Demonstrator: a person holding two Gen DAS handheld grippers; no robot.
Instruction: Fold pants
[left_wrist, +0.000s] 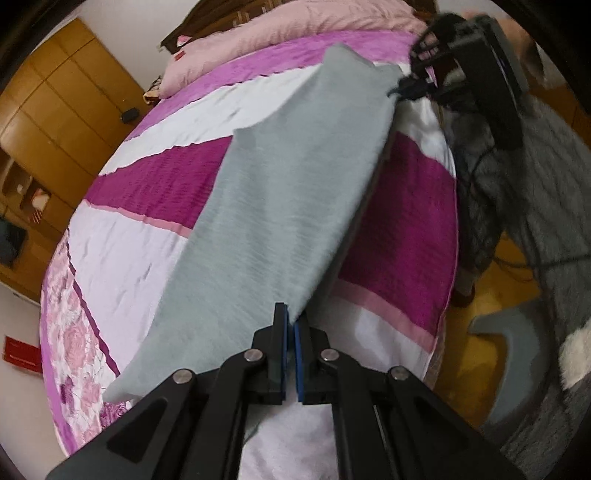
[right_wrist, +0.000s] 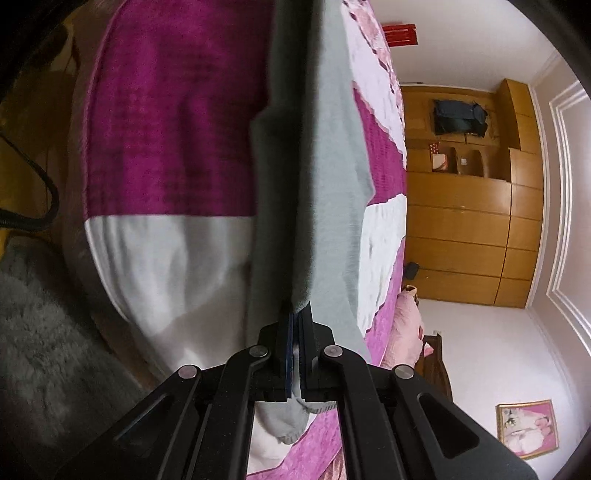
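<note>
Over the bed (left_wrist: 399, 206), both the left gripper (left_wrist: 290, 325) and right gripper (right_wrist: 298, 317) pinch the pants (left_wrist: 280, 206) taut (mid-fold); next, lay them flat.

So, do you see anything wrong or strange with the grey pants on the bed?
Nothing stands out. The grey pants hang stretched between the left gripper and the right gripper, both shut on the fabric, above the quilt. No tear or stain shows.
</note>
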